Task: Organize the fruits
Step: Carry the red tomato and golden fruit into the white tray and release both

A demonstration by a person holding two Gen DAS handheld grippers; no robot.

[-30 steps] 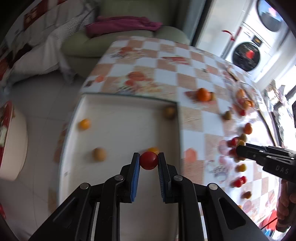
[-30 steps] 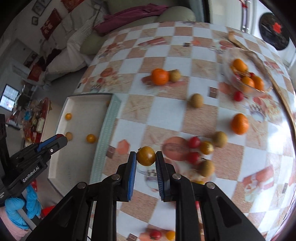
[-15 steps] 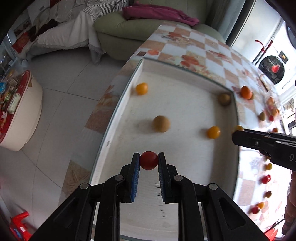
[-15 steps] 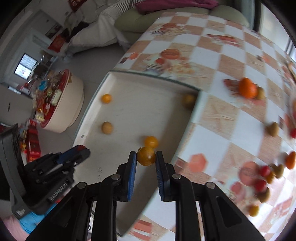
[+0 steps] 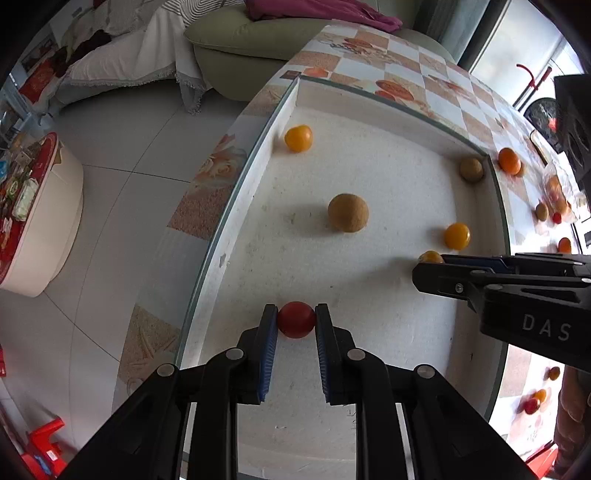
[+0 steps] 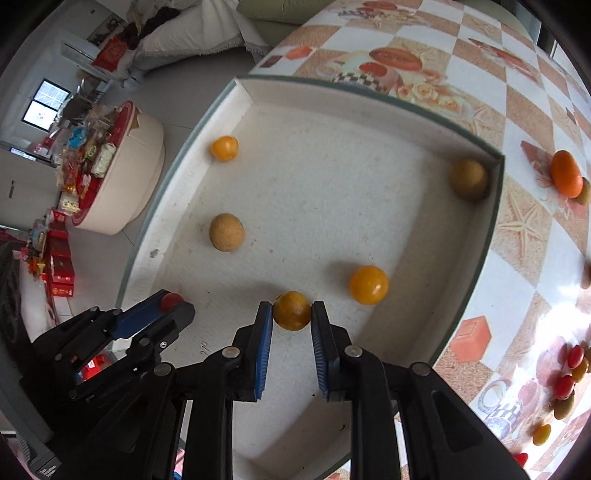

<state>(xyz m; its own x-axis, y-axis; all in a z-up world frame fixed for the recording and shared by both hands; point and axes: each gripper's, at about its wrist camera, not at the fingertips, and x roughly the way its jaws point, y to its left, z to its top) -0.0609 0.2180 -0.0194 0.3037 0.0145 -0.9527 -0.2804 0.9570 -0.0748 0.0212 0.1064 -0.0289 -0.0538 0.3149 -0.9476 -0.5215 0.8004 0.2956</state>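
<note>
left gripper (image 5: 296, 320): jaws just easing apart, red tomato (image 5: 296, 319) between pads, near tray (image 5: 255, 177) left rim | right gripper (image 6: 291, 314): clamped on yellow-brown tomato (image 6: 291, 310) over tray, near right rim

sofa (image 5: 258, 33): green, beyond the table's far edge
cloth (image 5: 321, 11): magenta, on the sofa
round stand (image 6: 122, 173): cream, on the floor
</note>
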